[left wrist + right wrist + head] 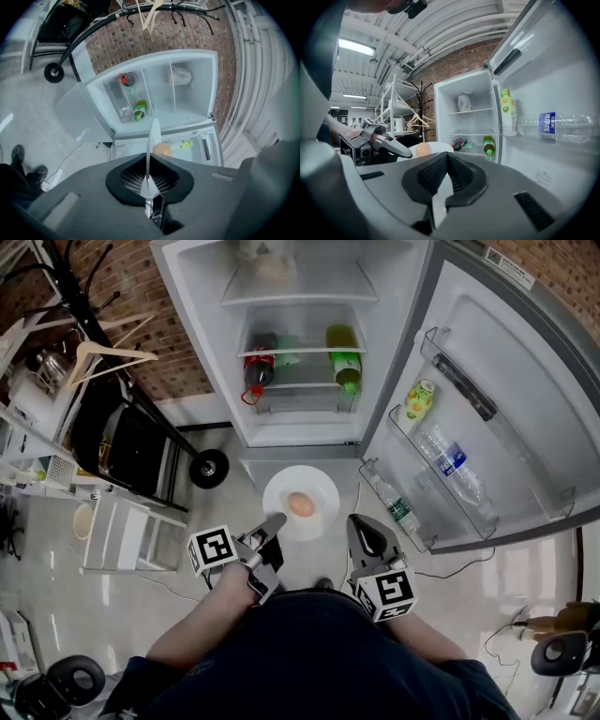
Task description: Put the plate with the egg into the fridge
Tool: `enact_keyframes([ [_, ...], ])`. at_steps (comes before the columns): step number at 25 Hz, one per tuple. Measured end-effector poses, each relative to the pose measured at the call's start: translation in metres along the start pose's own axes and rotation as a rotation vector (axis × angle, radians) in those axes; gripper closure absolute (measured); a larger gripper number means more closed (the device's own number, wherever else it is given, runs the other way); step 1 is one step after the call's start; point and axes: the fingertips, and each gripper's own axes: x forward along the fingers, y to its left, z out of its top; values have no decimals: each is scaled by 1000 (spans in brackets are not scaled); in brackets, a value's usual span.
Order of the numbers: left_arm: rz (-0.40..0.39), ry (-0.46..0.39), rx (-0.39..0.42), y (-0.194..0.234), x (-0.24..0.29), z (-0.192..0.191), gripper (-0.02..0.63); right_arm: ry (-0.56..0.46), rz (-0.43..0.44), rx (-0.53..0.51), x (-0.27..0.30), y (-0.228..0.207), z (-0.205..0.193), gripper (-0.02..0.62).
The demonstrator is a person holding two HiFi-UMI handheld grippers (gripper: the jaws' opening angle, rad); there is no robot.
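L gripper (273, 522) is clenched on the plate (322, 489): in the left gripper view the rim runs edge-on btwn my pads as a thin white blade, both pads pressed on it. I've got it by the near-left rim. The plate is in the air, roughly level, in front of the open fridge (199, 306) and not inside yet, over the pale floor (122, 606), just short of the fridge's bottom front edge. Egg (301, 505) sits abt mid-plate, w/ bare white all round it. R gripper (357, 524) is just beside the plate's near-right rim; can't tell if it touches. Its jaws are closed tip to tip, w/ nothing pinched btwn them. Both grippers point fwd twd the fridge, tilted a bit down. Inside the fridge: a dark bottle w/ red cap (258, 368) at the left of the lower shelf, a green bottle (345, 356) at its right, a pale bag (274, 268) on the shelf above. Door (525, 371) is swung wide to my right. Its racks hold a yellow-green drink bottle (416, 401), a clear water bottle w/ blue label (452, 461) and one more clear bottle (397, 508) in the lowest rack. Off to the left, well apart, wooden hangers (105, 354) on a black rack.
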Motion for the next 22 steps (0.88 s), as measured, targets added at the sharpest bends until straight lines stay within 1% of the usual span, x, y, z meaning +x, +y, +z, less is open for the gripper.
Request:
enact_keyframes([
  [10,10,-89,-28,-2,19,5,586,31,60,2,2,-25,-11,586],
  [16,-12,-97,-41,-2,42,21,586,30,47,-4,14,-35,-9,586],
  [22,-38,-85,-38,-6,70,59,586,44,-1,-8,39,-47,-5,586],
])
